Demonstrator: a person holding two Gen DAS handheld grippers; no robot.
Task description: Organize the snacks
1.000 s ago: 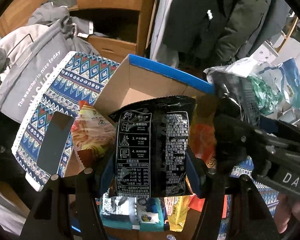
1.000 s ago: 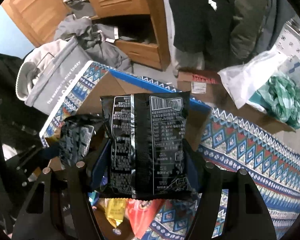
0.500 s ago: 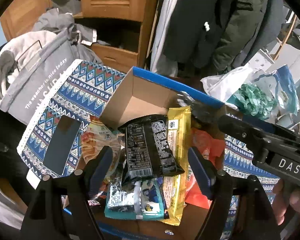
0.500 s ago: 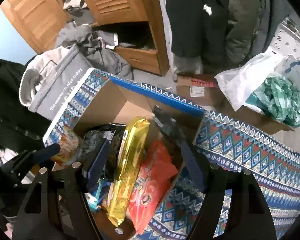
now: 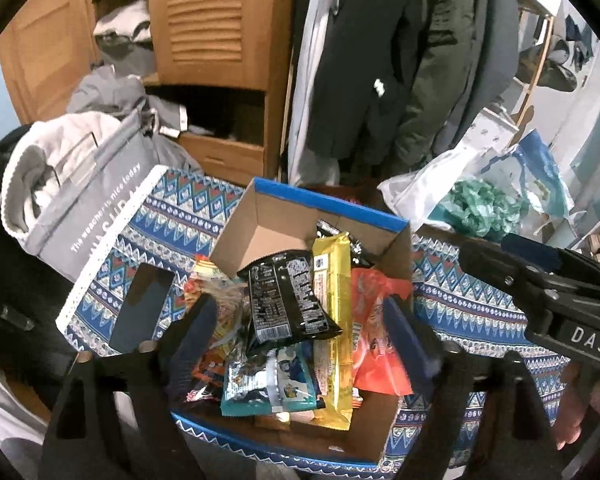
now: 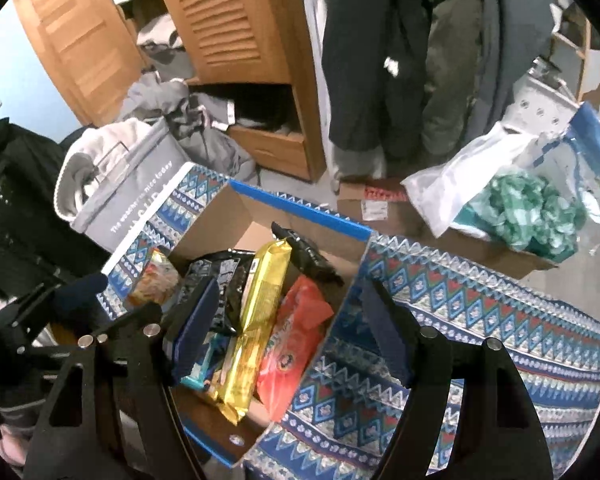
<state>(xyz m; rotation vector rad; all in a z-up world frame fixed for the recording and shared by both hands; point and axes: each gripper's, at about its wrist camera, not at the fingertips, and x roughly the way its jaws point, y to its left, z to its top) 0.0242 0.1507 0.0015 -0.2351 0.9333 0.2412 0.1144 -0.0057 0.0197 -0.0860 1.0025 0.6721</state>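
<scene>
Both grippers hang above an open cardboard box (image 5: 260, 236) whose rim is edged in blue, and each looks down into it along its own fingers. The left gripper (image 5: 300, 332) has its jaws spread wide with nothing between them; the right gripper (image 6: 288, 320) is likewise released and empty, its body showing at the right edge of the left wrist view. The snacks lie inside the box: a black packet (image 5: 288, 300) rests printed side up on top of the pile, overlapping a long yellow packet (image 5: 334, 320) that runs lengthwise just to its right, with an orange packet (image 5: 376, 336) beside that against the box wall. A teal packet (image 5: 268, 380) lies at the near end under the black one, and a second black packet (image 6: 304, 256) leans at the far end of the box. The box sits on a table covered with a blue patterned cloth (image 6: 480, 320). A dark phone (image 5: 142, 308) lies flat on the cloth left of the box. Beyond the table stand a grey laundry bag (image 5: 92, 200), a wooden wardrobe (image 5: 208, 20) with hanging coats (image 5: 380, 60), and a plastic bag of green material (image 6: 532, 208).
</scene>
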